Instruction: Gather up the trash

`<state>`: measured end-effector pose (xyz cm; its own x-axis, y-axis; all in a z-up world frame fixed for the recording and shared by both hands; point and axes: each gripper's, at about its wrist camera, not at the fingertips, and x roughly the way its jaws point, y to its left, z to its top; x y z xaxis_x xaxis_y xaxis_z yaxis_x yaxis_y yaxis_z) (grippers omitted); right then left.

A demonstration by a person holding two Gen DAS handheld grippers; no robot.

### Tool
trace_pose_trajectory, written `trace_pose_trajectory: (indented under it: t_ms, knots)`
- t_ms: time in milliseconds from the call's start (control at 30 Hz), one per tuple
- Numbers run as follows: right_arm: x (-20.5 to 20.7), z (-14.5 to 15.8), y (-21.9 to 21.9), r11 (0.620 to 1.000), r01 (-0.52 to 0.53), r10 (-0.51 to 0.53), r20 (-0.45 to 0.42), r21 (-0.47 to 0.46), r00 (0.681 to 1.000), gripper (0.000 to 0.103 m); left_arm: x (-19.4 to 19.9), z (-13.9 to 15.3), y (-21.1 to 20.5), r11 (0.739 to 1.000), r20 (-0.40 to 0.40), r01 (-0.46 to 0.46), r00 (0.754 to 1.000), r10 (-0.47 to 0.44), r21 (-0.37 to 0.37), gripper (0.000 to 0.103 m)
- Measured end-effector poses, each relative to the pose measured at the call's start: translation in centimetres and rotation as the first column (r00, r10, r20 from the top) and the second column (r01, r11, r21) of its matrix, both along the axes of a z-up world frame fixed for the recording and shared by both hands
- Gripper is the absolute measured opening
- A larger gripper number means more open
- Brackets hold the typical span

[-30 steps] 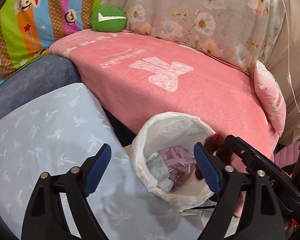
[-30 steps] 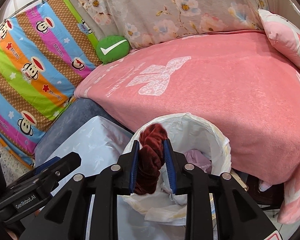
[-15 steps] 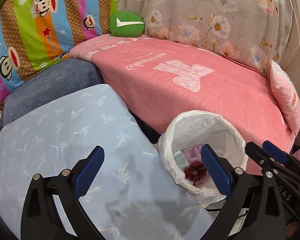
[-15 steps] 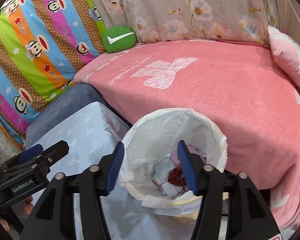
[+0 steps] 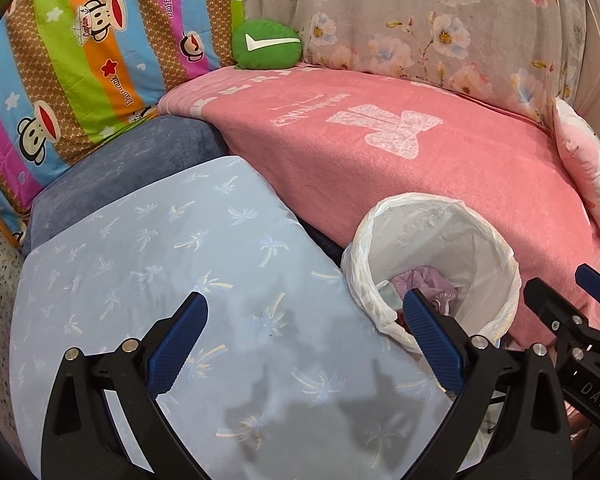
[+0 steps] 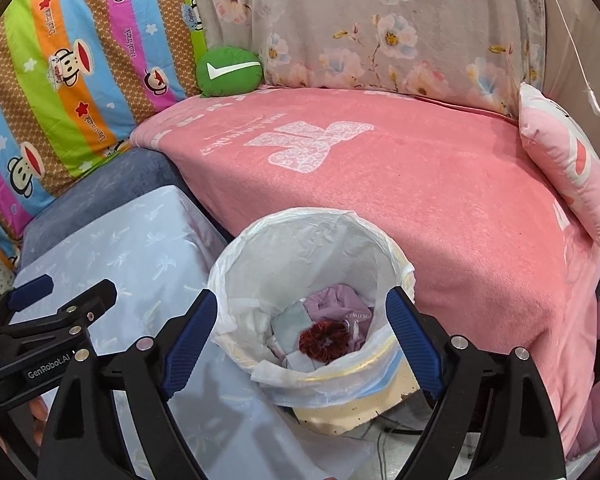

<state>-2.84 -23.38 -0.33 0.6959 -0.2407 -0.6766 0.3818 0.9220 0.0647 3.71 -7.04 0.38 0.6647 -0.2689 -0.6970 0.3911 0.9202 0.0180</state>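
Note:
A dark red scrunchie (image 6: 325, 338) lies inside the white-lined trash bin (image 6: 256, 256) on top of purple cloth and crumpled paper. My right gripper (image 6: 306, 344) hangs above the bin, its jaws opening wide with nothing pressed between them. In the left wrist view the bin (image 5: 496, 240) stands at the right, and only a sliver of the scrunchie (image 5: 401, 317) shows behind my pad. My left gripper (image 5: 306, 344) is open over the pale blue cushion (image 5: 172, 264) and holds nothing.
A pink blanket (image 6: 440, 184) covers the sofa behind the bin, with a pink pillow (image 6: 564, 160) at its right end and a green cushion (image 6: 228, 72) at the back. A striped cartoon sheet (image 5: 72, 64) hangs at the left. Grey-blue upholstery (image 5: 132, 164) borders the pale cushion.
My right gripper let go of the red scrunchie, which fell into the bin, and its jaws spread wide. The left gripper drifted left, away from the bin, over the blue cushion.

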Motion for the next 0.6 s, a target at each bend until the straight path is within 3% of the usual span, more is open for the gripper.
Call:
trace_pose_trajectory:
  t_ms: [233, 300, 600]
  knots:
    - [-0.7, -0.9, 0.0, 1.000, 0.002, -0.003, -0.026, -0.007, 1.000, 0.087, -0.8, -0.5, -0.1, 1.000, -0.008, -0.001, 1.000, 0.001, 0.021, 0.094]
    - [-0.9, -1.1, 0.0, 1.000, 0.007, -0.007, -0.026, -0.008, 1.000, 0.099, -0.9, -0.6, -0.2, 1.000, -0.012, -0.002, 1.000, 0.002, 0.020, 0.094]
    - [-1.4, -1.6, 0.2, 0.999, 0.026, -0.027, -0.038, -0.024, 0.999, 0.098, -1.5, -1.1, -0.7, 0.999, -0.007, 0.001, 1.000, -0.001, 0.035, 0.094]
